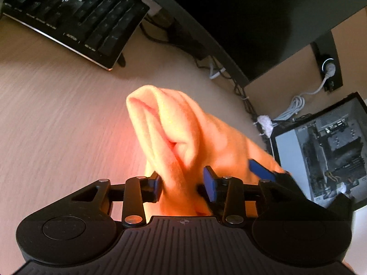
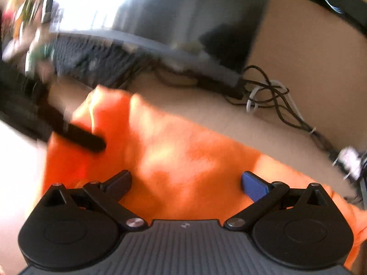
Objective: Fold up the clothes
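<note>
Pale wood-grain desk top (image 1: pixel 57 114) fills both views, with a black keyboard (image 1: pixel 75 18) at the far edge and a tangle of cables (image 2: pixel 270 96) beside a dark monitor base.

At the left gripper (image 1: pixel 184 186), the blue-padded jaws are seen closed most of the way on a bunched fold of the orange cloth (image 1: pixel 174 135), which is held up off the desk and rises in soft ridges ahead of the pads. At the right gripper (image 2: pixel 185 183), the jaws are spread wide with nothing between them; the cloth (image 2: pixel 174 151) lies stretched beneath and beyond them, and contact cannot be told through the blur. The left tool's dark finger is seen across the cloth's far corner in the right view.

For the fold to be made well, the bunch should be kept firmly pinched by the left tool while a free edge is taken squarely by the right. The cloth should then be drawn taut before it is laid over, so that wrinkles are not trapped. Slack, thick fabric is likely to slip from a shallow bite.
</note>
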Demonstrator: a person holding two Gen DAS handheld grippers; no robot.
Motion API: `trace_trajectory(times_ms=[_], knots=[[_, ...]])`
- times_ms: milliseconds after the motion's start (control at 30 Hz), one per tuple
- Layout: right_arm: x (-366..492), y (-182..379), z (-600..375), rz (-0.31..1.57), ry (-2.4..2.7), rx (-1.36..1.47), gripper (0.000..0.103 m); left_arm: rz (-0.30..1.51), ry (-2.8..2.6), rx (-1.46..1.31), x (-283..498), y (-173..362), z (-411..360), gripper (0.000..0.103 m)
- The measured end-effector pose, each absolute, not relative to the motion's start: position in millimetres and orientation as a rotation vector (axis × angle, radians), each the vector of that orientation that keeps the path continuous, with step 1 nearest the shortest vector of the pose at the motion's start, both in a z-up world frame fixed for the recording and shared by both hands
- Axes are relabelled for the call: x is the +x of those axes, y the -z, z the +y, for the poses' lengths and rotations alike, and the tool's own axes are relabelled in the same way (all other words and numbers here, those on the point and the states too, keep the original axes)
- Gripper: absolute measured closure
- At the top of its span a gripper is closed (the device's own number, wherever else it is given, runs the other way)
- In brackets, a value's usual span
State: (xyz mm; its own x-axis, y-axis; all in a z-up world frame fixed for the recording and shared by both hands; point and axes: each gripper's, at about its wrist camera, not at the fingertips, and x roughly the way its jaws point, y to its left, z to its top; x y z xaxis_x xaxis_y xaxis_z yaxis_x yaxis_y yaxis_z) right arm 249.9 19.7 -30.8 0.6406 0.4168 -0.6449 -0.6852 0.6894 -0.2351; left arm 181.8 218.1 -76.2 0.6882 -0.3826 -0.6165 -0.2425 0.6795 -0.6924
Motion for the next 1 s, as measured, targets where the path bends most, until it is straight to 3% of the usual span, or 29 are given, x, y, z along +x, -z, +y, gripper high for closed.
trace_trajectory(times_ms=[67,133,233,433,600,667,767,1000], knots=[[240,24,9,0.576,-0.655,-0.501,0.001,0.835,0.086,-0.847,185,80,217,0.054],[239,18,-4,0.592,-0.607,-0.484,0.001,0.827,0.094,-0.837,190,81,213,0.056],[247,28,-19,0.672,-0.566,-0.449,0.000,0.812,0.122,-0.768,196,77,203,0.089],[244,42,-32,0.683,-0.621,-0.358,0.000,0.749,0.303,-0.582,205,33,160,0.087],[243,48,-38,0.667,-0.645,-0.333,0.000,0.859,0.394,-0.474,230,43,109,0.083],[239,50,-40,0.648,-0.644,-0.337,0.000,0.913,0.410,-0.487,240,53,98,0.073],[236,49,-42,0.647,-0.633,-0.335,0.000,0.956,0.424,-0.559,252,58,95,0.067],[203,21,-88,0.656,-0.654,-0.281,0.001,1.019,0.431,-0.637,274,64,92,0.067]])
